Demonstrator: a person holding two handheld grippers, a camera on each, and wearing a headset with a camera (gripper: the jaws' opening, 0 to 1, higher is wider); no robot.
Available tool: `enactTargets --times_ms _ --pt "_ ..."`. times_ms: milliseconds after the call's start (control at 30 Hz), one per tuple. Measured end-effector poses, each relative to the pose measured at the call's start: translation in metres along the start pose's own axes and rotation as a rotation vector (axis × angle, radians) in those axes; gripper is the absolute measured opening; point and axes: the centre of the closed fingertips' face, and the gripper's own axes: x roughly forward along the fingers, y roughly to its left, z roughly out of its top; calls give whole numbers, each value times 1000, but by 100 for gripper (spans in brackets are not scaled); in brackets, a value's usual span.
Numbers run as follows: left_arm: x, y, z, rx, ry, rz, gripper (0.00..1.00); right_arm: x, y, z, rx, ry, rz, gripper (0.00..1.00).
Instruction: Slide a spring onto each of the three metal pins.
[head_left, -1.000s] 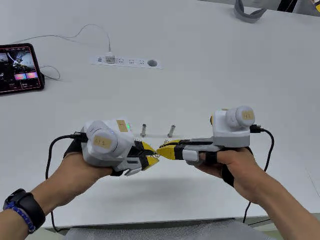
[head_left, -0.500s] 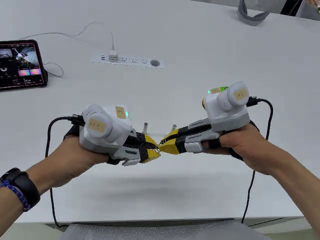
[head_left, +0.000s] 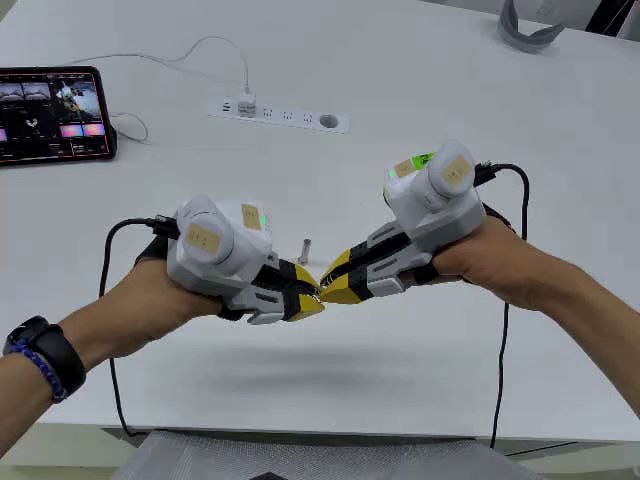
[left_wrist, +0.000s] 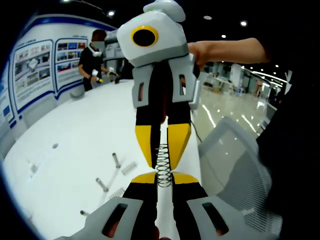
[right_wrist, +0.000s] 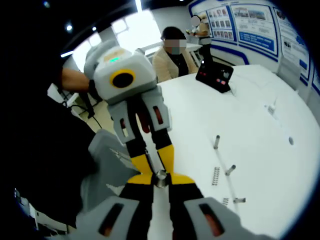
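Where the two grippers meet tip to tip low in the middle of the head view, the left gripper (head_left: 312, 303) has its yellow jaws pinched on a spring (left_wrist: 163, 167), whose far end runs in between the jaws of the right gripper (head_left: 331, 289). Those jaws are drawn in to a narrow gap on a small round end, seemingly a metal pin (right_wrist: 160, 176) seen end-on. Just beyond the tips a standing pin (head_left: 305, 248) rises from the white workbench (head_left: 420, 380). Loose springs (left_wrist: 129, 168) lie among more pins at the lower left of the left gripper view. Farther back sit a power strip (head_left: 285, 114) and, at upper left, a lit tablet (head_left: 50, 113).
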Motion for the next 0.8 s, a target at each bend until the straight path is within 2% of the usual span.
enactTargets --times_ms 100,300,467,533,633,800 --pt "-2 0 -2 -10 -4 2 9 4 2 0 -44 41 7 12" --pt "-7 0 -7 -27 -15 18 10 12 2 3 -64 63 11 12" --pt "-12 3 -12 -62 -49 38 11 17 -1 5 -60 58 8 12" --pt "-14 4 -15 -60 -51 53 12 21 -2 6 -64 57 6 12" --pt "-16 9 -25 -59 -32 94 17 23 -4 9 -66 39 -2 12" --pt "-24 13 -38 -99 -46 130 21 26 -11 15 -34 -4 -10 12"
